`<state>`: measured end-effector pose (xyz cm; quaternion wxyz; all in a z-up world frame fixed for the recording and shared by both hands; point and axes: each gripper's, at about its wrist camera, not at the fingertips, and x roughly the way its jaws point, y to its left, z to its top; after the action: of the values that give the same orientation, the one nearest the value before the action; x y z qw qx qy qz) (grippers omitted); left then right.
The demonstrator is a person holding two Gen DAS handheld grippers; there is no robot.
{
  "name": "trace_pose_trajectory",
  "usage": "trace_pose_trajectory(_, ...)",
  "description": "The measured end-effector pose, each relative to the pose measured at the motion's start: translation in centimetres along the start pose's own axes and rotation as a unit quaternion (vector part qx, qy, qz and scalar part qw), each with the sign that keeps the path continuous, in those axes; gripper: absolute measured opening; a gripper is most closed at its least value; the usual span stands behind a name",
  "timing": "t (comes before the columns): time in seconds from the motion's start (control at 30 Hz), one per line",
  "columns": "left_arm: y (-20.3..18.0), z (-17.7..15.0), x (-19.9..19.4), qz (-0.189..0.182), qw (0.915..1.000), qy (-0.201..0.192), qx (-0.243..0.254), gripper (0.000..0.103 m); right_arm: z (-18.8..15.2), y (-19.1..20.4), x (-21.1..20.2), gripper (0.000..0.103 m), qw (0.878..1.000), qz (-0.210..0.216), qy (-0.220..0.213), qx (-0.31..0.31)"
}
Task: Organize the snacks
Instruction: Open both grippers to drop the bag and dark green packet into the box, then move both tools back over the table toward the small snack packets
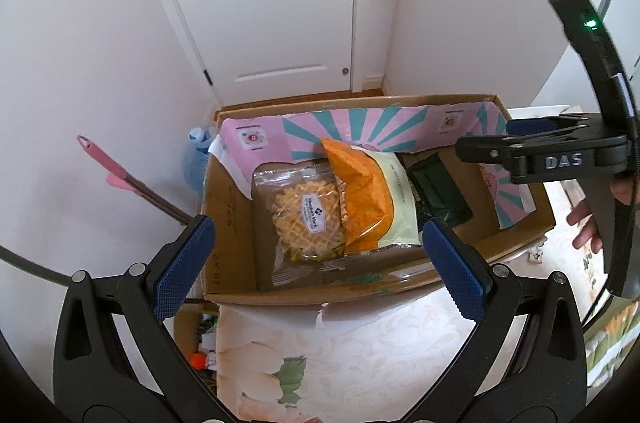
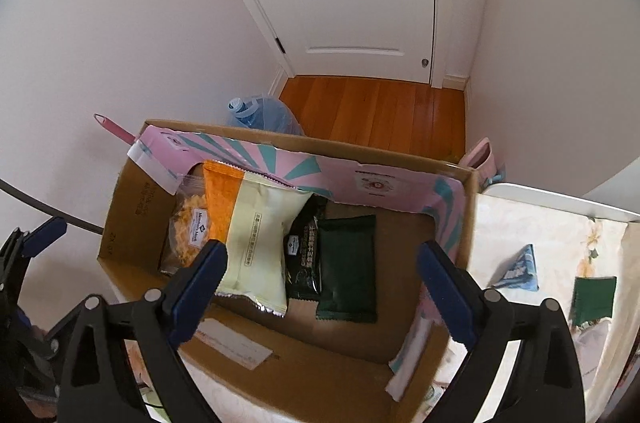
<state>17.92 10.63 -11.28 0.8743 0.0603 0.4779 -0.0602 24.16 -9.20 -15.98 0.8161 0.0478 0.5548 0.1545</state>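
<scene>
- The open brown cardboard box [image 2: 132, 207], lined along its far wall with a pink-and-teal printed flap, sits on the desk covered with a cream floral cloth [image 1: 360, 355].
- Four snacks already lie inside it, side by side: a clear zip bag of yellow lattice crisps [image 1: 306, 219] at the left, an orange-and-cream foil packet [image 2: 260, 243] overlapping it, then a black packet with white lettering [image 2: 304, 259], then a plain dark green packet [image 2: 348, 267] partly over the black one.
- The right half of the box floor is bare cardboard, so there is room for more.
- The right gripper [image 2: 320, 283] hovers over the box with its blue-padded fingers [image 2: 200, 275] spread wide and nothing between them; the dark green packet lies flat below them, untouched.
- The left gripper [image 1: 316, 263] hangs above the near-left part of the box, its fingers likewise wide apart and empty, framing the crisps bag without contact.
- Left to do, as far as shows: a blue-and-white triangular packet [image 2: 518, 269] and another dark green packet [image 2: 592, 301] lie on the desk to the right of the box, well outside it.
- Judged from this, the task looks past halfway: four items boxed, at least two waiting; whether more lie out of view cannot be told.
- The likely next step is a reach by the right gripper toward the desk packets.
</scene>
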Motion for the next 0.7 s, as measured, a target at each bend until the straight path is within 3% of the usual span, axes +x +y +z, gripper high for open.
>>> trace_pose_trajectory(0.23, -0.6, 0.3, -1.7, -0.006, 0.9999, -0.014, -0.001, 0.103, -1.0, -0.2, -4.9, 0.095, 0.998, -0.004, -0.058, -0.008)
trace_pose_trajectory(0.37, -1.5, 0.7, -3.4, -0.017, 0.9993, -0.032, -0.009, 0.103, -2.1, -0.4, -8.4, 0.103, 0.994, -0.037, -0.103, -0.023)
trace_pose_trajectory(0.7, -7.0, -0.1, -7.2, -0.025, 0.9972, -0.069, -0.015, 0.103, -6.6, -4.9, -15.8, 0.103, 0.984, -0.077, -0.158, -0.018)
